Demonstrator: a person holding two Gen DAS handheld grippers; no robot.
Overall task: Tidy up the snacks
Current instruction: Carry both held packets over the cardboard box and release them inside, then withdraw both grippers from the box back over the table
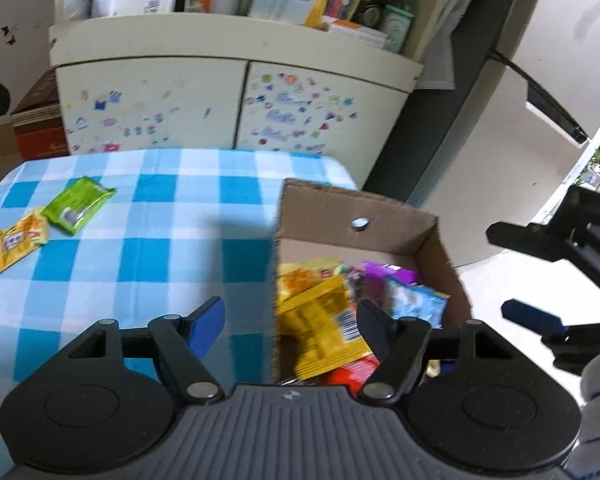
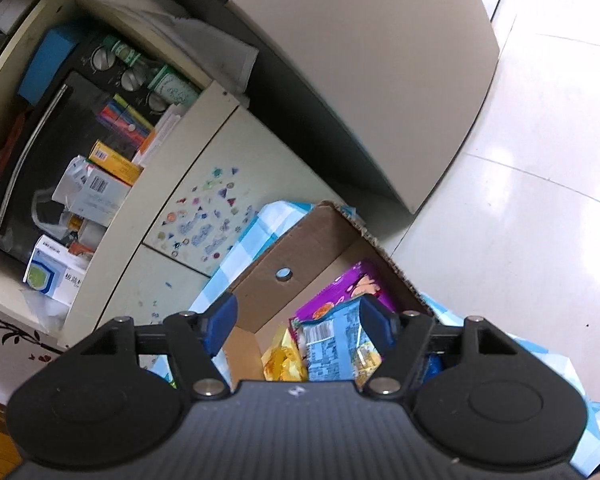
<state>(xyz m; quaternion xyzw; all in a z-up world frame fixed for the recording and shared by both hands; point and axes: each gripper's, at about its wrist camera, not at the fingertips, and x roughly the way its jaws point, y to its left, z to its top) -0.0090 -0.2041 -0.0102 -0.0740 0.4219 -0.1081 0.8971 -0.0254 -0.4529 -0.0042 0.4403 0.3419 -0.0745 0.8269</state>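
Note:
A cardboard box (image 1: pixel 340 208) stands on the blue checked tablecloth (image 1: pixel 160 240) and holds several snack packets: yellow (image 1: pixel 320 320), purple (image 1: pixel 384 276), light blue (image 1: pixel 416 300). A green packet (image 1: pixel 78 204) and an orange-yellow packet (image 1: pixel 18 242) lie on the cloth at the far left. My left gripper (image 1: pixel 290 316) is open and empty, astride the box's left wall. My right gripper (image 2: pixel 298 318) is open above the box (image 2: pixel 300 248), over a light blue packet (image 2: pixel 336 344) and a purple one (image 2: pixel 348 288). It also shows in the left wrist view (image 1: pixel 540 320).
A cream cabinet (image 1: pixel 228 104) with stickered doors stands behind the table, its shelf crowded with boxes and bottles. A brown carton (image 1: pixel 36 120) sits at its left. A dark-edged white appliance (image 2: pixel 380 80) and pale tiled floor (image 2: pixel 540 160) lie to the right.

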